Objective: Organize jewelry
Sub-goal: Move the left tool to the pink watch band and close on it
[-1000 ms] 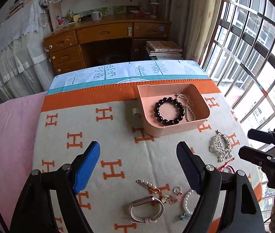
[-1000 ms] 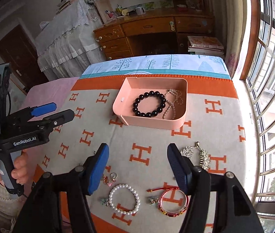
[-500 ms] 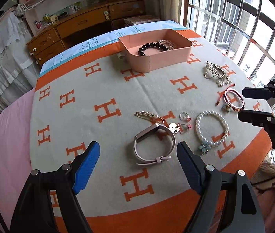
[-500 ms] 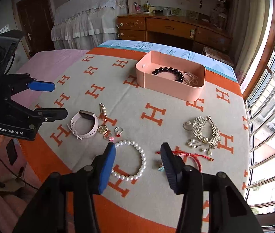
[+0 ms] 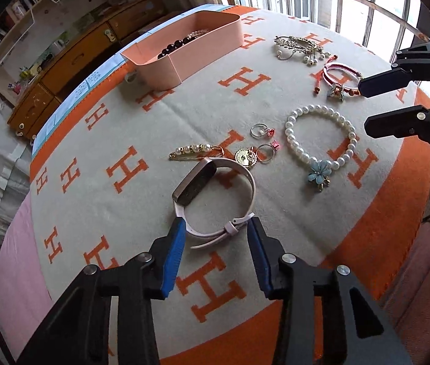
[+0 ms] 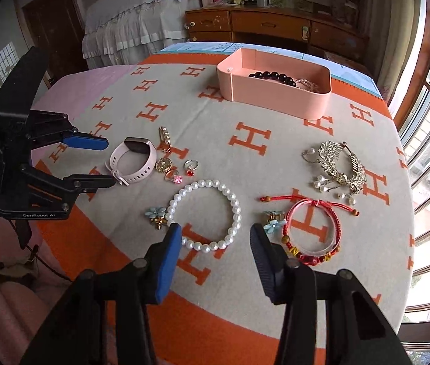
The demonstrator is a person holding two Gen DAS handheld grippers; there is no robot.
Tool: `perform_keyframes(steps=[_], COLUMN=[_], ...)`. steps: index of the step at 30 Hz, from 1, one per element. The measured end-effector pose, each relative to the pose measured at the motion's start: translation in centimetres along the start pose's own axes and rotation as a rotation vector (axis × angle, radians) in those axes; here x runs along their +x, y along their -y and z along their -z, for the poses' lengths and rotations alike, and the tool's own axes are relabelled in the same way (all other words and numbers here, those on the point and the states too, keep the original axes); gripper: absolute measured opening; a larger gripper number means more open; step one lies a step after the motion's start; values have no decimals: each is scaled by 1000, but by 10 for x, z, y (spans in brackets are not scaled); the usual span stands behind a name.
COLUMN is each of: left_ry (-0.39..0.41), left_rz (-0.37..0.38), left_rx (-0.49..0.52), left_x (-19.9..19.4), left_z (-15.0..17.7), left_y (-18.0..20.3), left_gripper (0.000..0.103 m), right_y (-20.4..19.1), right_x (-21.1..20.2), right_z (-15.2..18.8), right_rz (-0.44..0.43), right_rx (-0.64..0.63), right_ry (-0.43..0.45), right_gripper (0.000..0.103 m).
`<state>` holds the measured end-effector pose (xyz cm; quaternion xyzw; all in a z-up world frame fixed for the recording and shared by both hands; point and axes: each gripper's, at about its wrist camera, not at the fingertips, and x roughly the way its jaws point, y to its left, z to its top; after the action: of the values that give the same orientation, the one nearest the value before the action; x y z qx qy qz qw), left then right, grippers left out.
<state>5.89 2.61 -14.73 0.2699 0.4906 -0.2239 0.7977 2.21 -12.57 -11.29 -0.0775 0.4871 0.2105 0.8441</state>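
The left tongs (image 5: 216,228) are spread wide and low over the worktop (image 5: 123,200), their blue pads flanking the near end of the pink watch (image 5: 215,194) without gripping it. The right tongs (image 6: 215,234) are also wide open and hold nothing; the pearl bracelet (image 6: 206,216) lies between and just beyond their tips, its blue flower charm at 9 o'clock in the right view. The red bracelet (image 6: 312,231) lies at 3 o'clock of the pearls, just beside the right pad. The silver brooch (image 6: 336,167) sits at 1 o'clock of the red bracelet. Between watch and pearls lie a pearl pin (image 5: 195,150), a gold charm (image 5: 245,157) and two rings (image 5: 263,141). The pink tray (image 6: 275,91) stands at 12 o'clock, well apart, with a black bead bracelet (image 6: 272,76) inside.
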Motion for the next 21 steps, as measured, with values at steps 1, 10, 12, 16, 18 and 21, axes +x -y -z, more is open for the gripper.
perform_keyframes(steps=[1,10,12,16,18,21], left_ry=[-5,-55,-65,-114,-148,-179], left_rz=[0,-5,0,28,55,100], left_rx=[19,167,165,88,9,-118], left_x=[2,11,13,18,21,22], left_z=[-1,-3,-5,-13,-18,-25], left_y=[2,17,17,9,2,-10], left_gripper=[34,27,17,10,8,7], right_y=[0,3,3,3,2,-1], right_x=[1,7,8,12,14,21], right_z=[0,4,4,4,4,2], right_rz=[-2,-30,-40,-63,-78,-100], right_rx=[-2,5,5,0,-5,-26], right_ry=[-1,-14,-16,-27,-38,-67], right_gripper=[47,47,46,34,27,22])
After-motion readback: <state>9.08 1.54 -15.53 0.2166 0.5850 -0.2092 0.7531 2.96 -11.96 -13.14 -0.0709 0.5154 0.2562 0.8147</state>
